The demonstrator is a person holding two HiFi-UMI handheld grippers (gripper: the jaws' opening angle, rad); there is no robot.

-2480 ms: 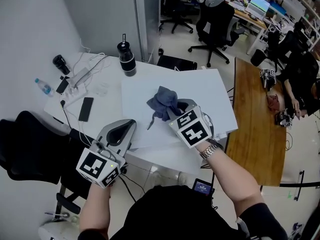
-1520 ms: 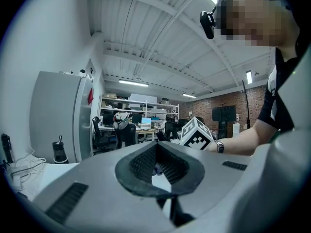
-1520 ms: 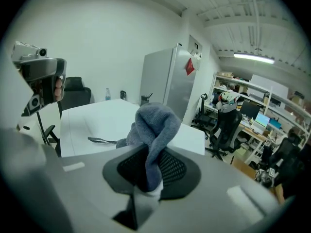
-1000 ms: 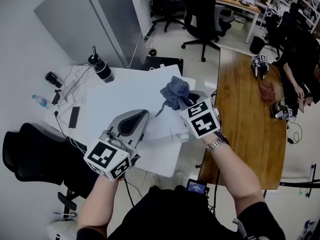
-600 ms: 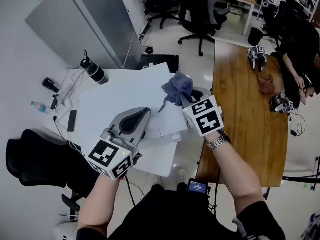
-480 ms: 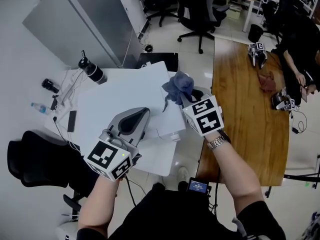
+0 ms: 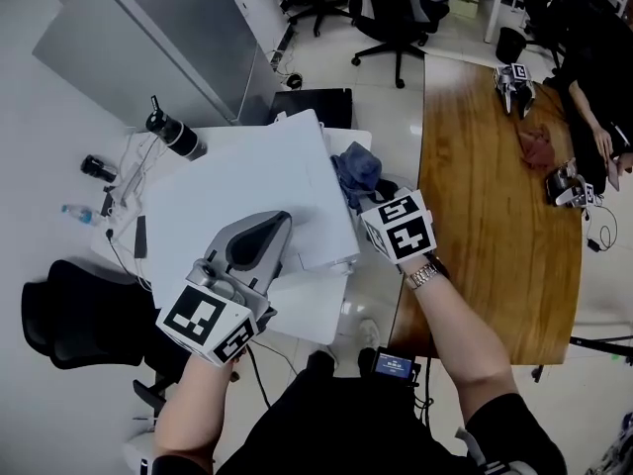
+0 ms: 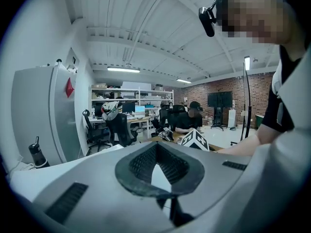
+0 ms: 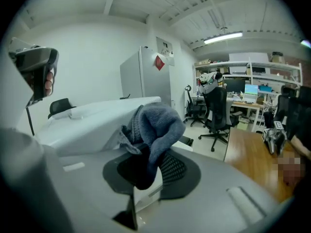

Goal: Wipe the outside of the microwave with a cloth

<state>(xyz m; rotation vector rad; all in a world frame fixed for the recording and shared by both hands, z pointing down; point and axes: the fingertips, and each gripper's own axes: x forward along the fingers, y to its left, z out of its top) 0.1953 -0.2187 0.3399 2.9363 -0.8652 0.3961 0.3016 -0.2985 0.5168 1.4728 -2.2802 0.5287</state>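
The microwave (image 7: 247,181) is a white box on a white table, seen from above in the head view. Its pale side also fills the left of the right gripper view (image 9: 87,120). My right gripper (image 7: 379,192) is shut on a bunched grey-blue cloth (image 7: 357,169), which lies against the microwave's right side near the top edge. In the right gripper view the cloth (image 9: 155,125) bulges out of the right gripper (image 9: 148,171). My left gripper (image 7: 255,234) hovers over the microwave's near edge, shut with nothing in it; the left gripper (image 8: 158,166) shows closed jaws.
A black bottle (image 7: 170,132), cables, a phone (image 7: 137,236) and a small water bottle (image 7: 77,212) lie on the table left of the microwave. A wooden table (image 7: 475,216) stands to the right. A black chair (image 7: 69,315) is near left, a metal cabinet (image 7: 148,38) behind.
My right gripper has sunk with the cloth from above the microwave's top right corner to its right side. The left gripper has shifted slightly along the near edge.
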